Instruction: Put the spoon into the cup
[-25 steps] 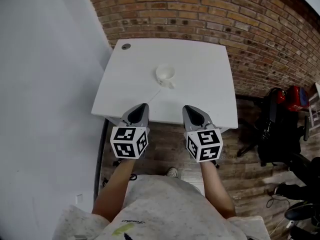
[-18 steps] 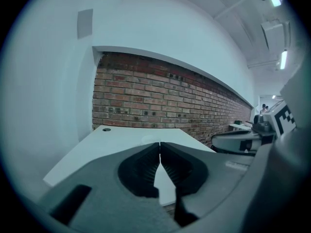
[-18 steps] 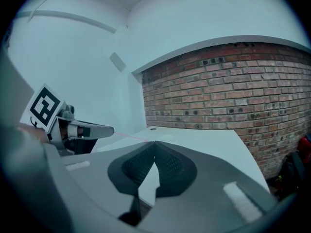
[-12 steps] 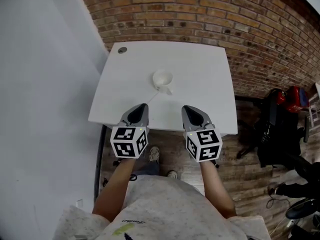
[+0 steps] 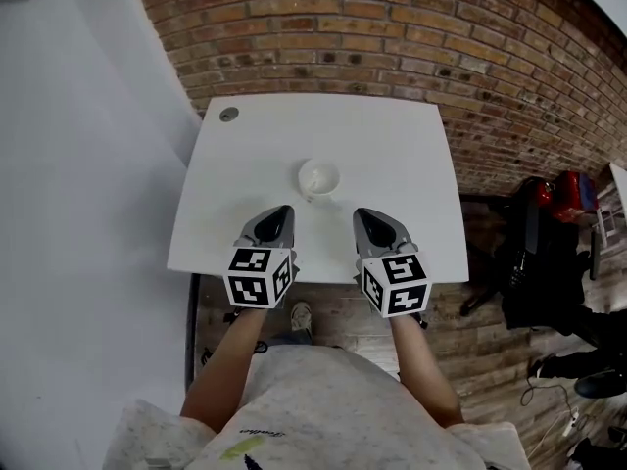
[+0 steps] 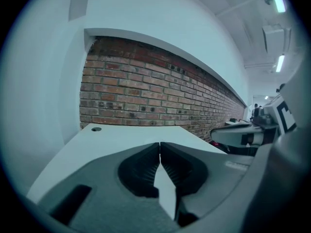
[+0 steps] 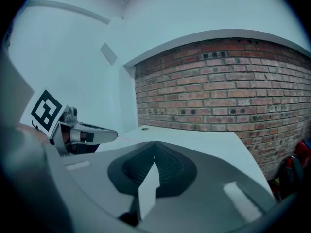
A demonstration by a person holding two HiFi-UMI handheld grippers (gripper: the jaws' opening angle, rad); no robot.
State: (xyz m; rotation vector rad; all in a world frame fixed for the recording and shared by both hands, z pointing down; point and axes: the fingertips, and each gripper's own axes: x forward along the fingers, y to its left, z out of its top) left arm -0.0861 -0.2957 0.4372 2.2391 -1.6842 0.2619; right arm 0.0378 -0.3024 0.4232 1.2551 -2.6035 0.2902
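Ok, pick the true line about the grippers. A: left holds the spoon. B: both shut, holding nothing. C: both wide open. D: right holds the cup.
B: the left gripper and the right gripper each show jaw tips meeting with nothing between, and the cup stands apart from both.

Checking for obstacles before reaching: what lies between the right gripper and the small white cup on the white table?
Nothing: in the head view, only bare white table separates the right gripper from the small white cup.
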